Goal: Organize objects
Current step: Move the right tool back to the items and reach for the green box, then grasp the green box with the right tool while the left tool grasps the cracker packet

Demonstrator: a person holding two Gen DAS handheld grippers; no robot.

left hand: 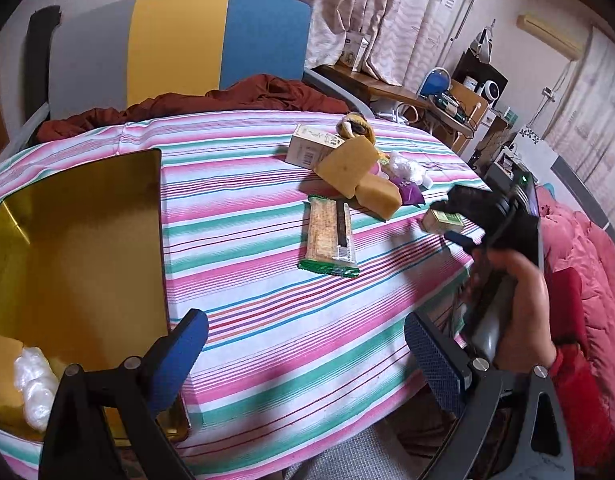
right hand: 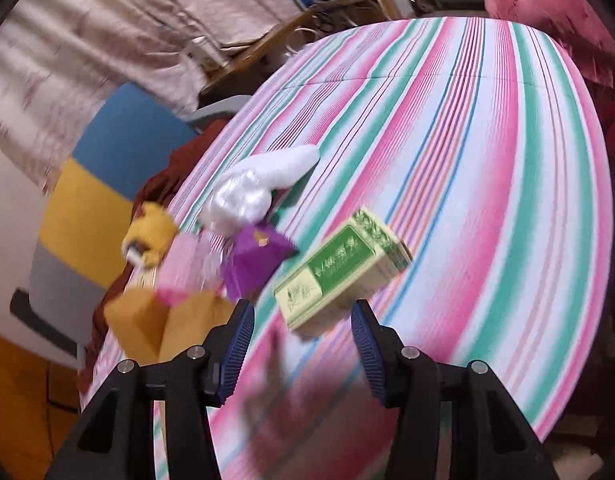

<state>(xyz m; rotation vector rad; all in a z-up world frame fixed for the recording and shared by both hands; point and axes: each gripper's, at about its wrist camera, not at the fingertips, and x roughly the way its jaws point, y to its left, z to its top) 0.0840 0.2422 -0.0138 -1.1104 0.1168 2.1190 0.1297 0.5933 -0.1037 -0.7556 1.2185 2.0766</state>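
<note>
A gold tin box (left hand: 79, 240) lies open at the left of the striped table, with a white plastic wad (left hand: 35, 384) in its near corner. My left gripper (left hand: 307, 360) is open and empty above the table's near edge, just right of the tin. A green and cream box (right hand: 343, 272) lies on the cloth just ahead of my right gripper (right hand: 303, 344), which is open around nothing; it also shows in the left wrist view (left hand: 443, 220). Nearby lie a cracker pack (left hand: 329, 236), yellow sponges (left hand: 359, 176), a purple packet (right hand: 255, 260) and a white plastic wad (right hand: 247, 192).
A white carton (left hand: 311, 146) and a plush toy (left hand: 355, 126) sit at the far side of the pile. A grey, yellow and blue chair (left hand: 179, 44) with a rust cloth stands behind the table. A pink quilt (left hand: 587, 280) lies to the right.
</note>
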